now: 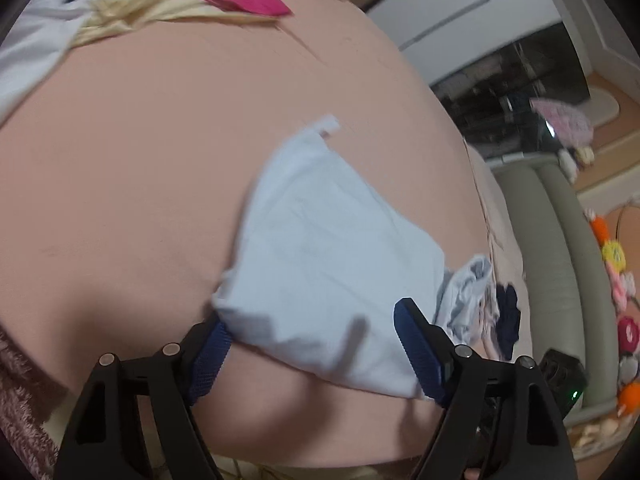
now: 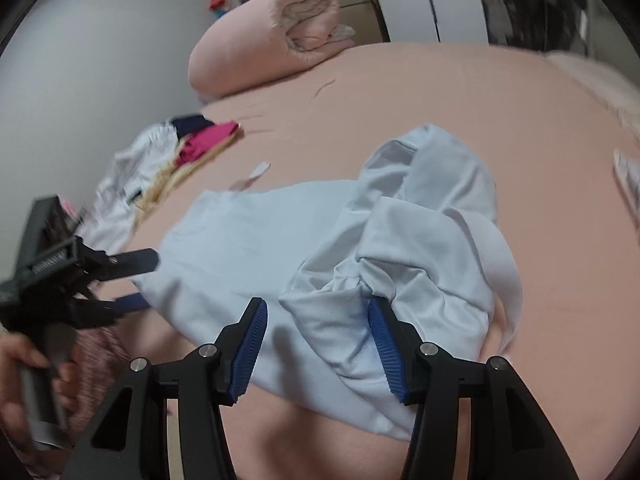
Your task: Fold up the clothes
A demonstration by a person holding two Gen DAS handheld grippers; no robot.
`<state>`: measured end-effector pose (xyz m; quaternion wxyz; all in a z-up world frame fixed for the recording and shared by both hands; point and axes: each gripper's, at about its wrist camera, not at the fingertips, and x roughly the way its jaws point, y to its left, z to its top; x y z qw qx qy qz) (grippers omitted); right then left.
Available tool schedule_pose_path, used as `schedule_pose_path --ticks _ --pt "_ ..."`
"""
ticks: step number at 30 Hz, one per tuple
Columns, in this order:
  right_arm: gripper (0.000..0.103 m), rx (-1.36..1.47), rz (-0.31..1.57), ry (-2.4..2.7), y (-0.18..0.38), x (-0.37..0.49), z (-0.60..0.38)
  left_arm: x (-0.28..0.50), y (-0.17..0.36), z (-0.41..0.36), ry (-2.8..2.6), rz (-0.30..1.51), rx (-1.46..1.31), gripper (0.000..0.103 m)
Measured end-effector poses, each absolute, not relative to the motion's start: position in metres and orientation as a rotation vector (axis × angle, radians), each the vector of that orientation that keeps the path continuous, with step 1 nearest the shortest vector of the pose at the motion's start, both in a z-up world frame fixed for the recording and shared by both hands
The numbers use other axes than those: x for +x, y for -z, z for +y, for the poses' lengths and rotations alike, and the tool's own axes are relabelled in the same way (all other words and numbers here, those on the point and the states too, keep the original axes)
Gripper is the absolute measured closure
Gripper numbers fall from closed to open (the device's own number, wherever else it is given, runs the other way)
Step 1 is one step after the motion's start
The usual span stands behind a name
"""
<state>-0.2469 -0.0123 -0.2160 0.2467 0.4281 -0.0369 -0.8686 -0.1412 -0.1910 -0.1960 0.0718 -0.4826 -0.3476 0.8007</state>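
A pale blue garment (image 1: pixel 320 248) lies on the pink bed sheet (image 1: pixel 140 168). My left gripper (image 1: pixel 312 344) is open, its blue pads straddling the garment's near edge. In the right wrist view the same garment (image 2: pixel 248 240) lies flat on its left and is bunched into folds on its right. My right gripper (image 2: pixel 318 344) is open around the bunched near part. The left gripper (image 2: pixel 136 280) also shows there, at the garment's left edge, held by a hand.
A heap of white, cream, magenta and navy clothes (image 2: pixel 172 152) lies at the far left of the bed. A rolled pink quilt (image 2: pixel 272 36) sits at the bed's head. Small garments (image 1: pixel 492 304) lie near the right bed edge, beside a grey padded bed frame (image 1: pixel 560 280).
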Motion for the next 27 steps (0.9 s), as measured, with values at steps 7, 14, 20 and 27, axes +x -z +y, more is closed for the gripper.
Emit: schedule_pose_path --ticks 7,14,20,27 --pt "0.05 1.166 -0.377 2.241 0.218 -0.244 0.016 -0.169 0.181 -0.162 -2.61 -0.551 -1.367 0.084" --pt "0.05 1.16 -0.471 2.183 0.223 -0.241 0.03 -0.181 0.152 -0.097 -2.624 0.198 -1.218 0.084" --pt "0.05 1.158 -0.509 2.148 0.225 -0.239 0.038 -0.164 0.126 -0.034 -2.486 0.68 -0.971 0.084" --pt "0.05 1.166 -0.495 2.14 0.221 -0.232 0.043 -0.18 0.115 -0.017 -2.457 0.596 -0.958 0.085"
